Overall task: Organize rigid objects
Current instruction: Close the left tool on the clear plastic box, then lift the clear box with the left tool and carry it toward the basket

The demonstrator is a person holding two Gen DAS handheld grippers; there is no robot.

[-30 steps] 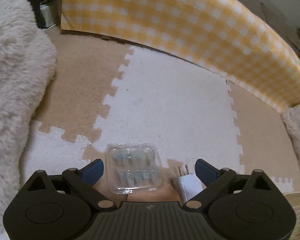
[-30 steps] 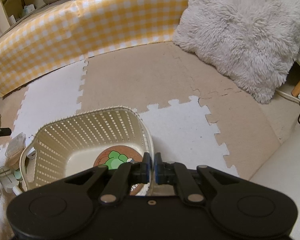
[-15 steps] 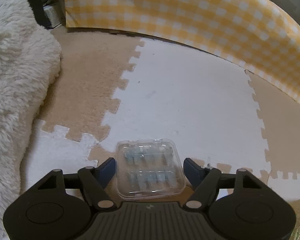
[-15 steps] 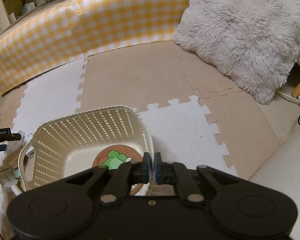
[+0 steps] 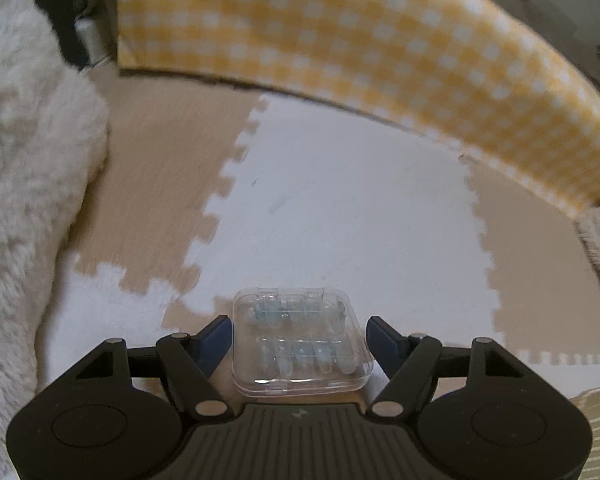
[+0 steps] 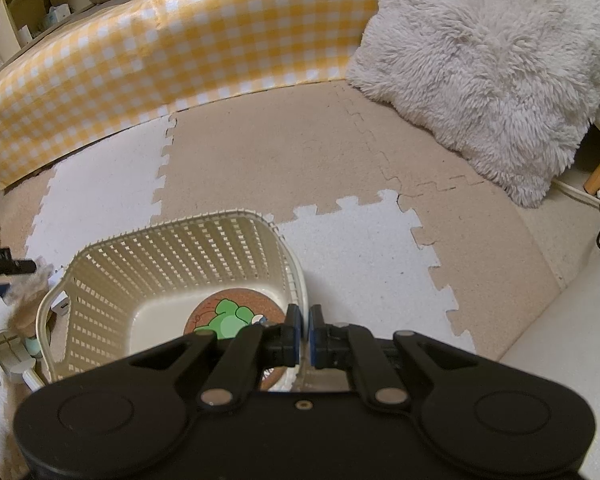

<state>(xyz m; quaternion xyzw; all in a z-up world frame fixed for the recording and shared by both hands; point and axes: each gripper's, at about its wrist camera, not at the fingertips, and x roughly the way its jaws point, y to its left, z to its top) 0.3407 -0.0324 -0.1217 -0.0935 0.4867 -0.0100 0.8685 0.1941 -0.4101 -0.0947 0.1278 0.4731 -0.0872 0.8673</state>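
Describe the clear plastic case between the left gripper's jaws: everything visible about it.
The clear plastic case is a squarish, round-cornered box of transparent hard plastic with a glossy lid. Inside, two rows of small pale-blue and clear pieces show through, too blurred to identify. It sits between the jaws of the left gripper, which have just been closing. The left pad meets its side; a slim gap seems to remain at the right. Below it lies the foam puzzle mat; whether it rests there cannot be told.

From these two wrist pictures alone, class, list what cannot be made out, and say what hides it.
- Clear case, left wrist view: its small blue contents are blurred; type unclear.
- Coaster in the basket, right wrist view: near part hidden by the right gripper.
- Items left of the basket: cut off, blurred.
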